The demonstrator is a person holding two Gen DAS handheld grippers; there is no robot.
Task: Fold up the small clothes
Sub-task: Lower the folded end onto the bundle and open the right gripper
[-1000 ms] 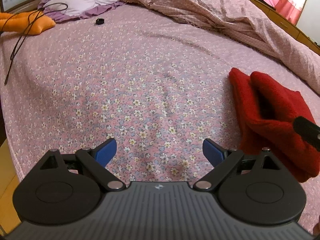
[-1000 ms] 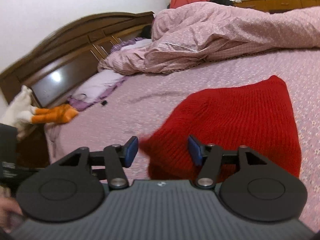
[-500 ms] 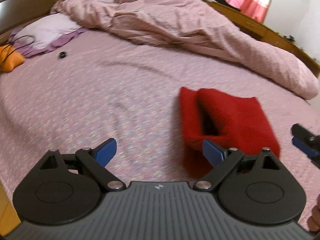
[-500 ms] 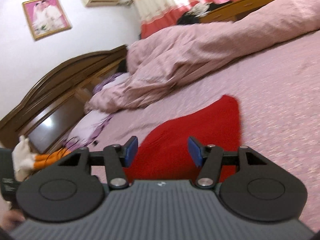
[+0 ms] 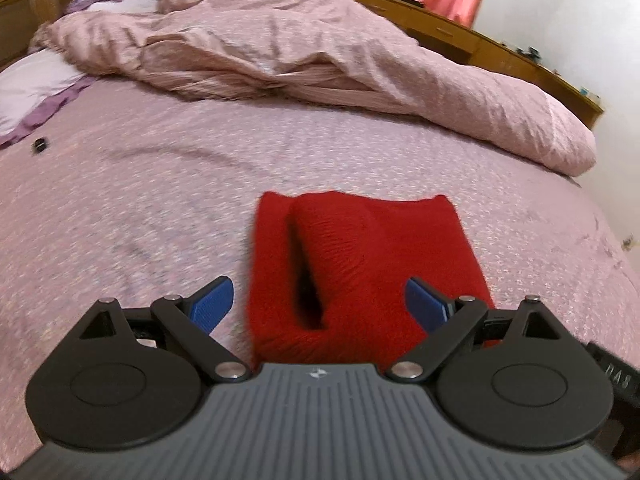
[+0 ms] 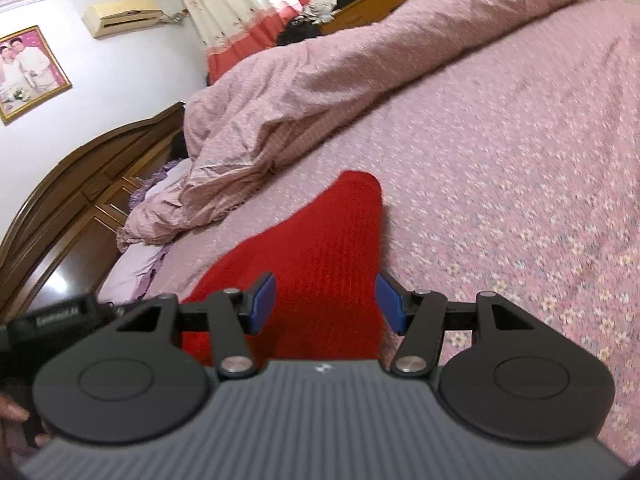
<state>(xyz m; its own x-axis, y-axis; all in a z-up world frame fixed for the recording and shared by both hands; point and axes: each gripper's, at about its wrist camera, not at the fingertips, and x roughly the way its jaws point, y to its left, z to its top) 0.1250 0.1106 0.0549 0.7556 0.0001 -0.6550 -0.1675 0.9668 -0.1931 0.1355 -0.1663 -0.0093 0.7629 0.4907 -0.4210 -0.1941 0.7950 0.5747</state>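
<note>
A red knitted garment lies folded on the pink flowered bedsheet, with an open fold along its left side. My left gripper is open, just in front of the garment's near edge, its blue fingers to either side of it. In the right wrist view the same garment stretches away from my right gripper, which is open with its blue pads either side of the garment's near end. Neither gripper holds anything.
A crumpled pink quilt lies along the far side of the bed. A lilac pillow and a small black object are at the left. A wooden headboard and my left gripper's body show at the right view's left.
Both grippers have swung round toward the red garment. It was at the right edge of the left view and now sits centred between the left fingers. Both stay open.
</note>
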